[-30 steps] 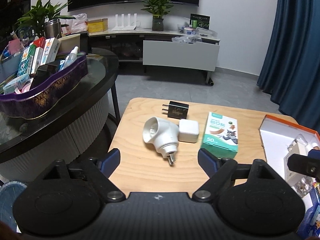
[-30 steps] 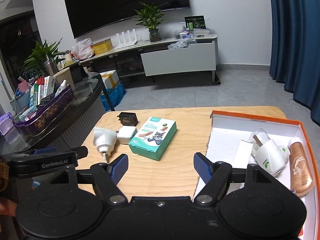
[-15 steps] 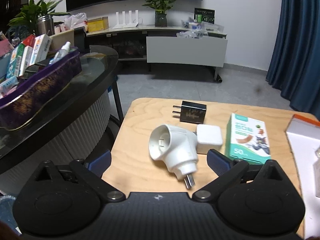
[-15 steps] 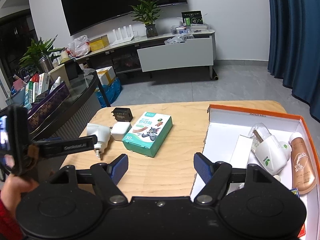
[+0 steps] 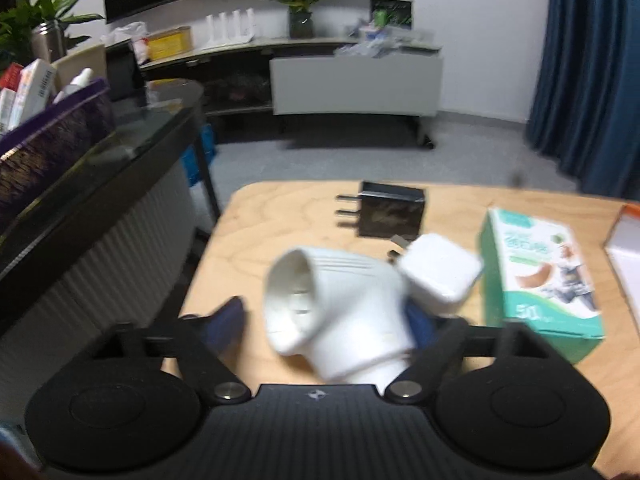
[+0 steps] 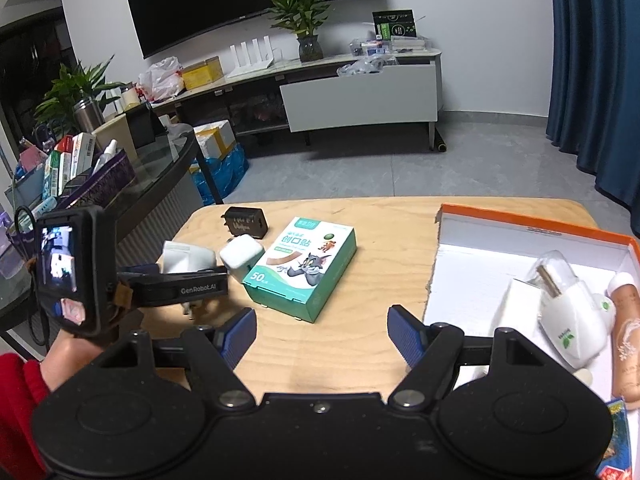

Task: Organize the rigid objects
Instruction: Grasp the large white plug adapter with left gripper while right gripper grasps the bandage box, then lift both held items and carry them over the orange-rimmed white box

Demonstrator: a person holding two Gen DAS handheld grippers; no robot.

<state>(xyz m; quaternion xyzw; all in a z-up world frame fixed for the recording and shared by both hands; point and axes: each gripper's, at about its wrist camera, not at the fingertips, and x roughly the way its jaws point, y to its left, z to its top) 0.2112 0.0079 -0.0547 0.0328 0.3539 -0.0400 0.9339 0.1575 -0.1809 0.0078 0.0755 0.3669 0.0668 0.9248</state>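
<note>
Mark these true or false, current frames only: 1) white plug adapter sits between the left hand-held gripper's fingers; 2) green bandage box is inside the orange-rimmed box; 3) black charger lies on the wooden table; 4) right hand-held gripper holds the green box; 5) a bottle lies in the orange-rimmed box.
1) True. The white plug adapter sits between the fingers of the left hand-held gripper, whose jaws are closing; the blur hides whether the left pad touches it.
2) False. The green bandage box lies on the wooden table, left of the orange-rimmed box.
3) True. The black charger lies at the table's far side.
4) False. The right hand-held gripper is open and empty.
5) True. A bottle lies along its right wall.
</note>
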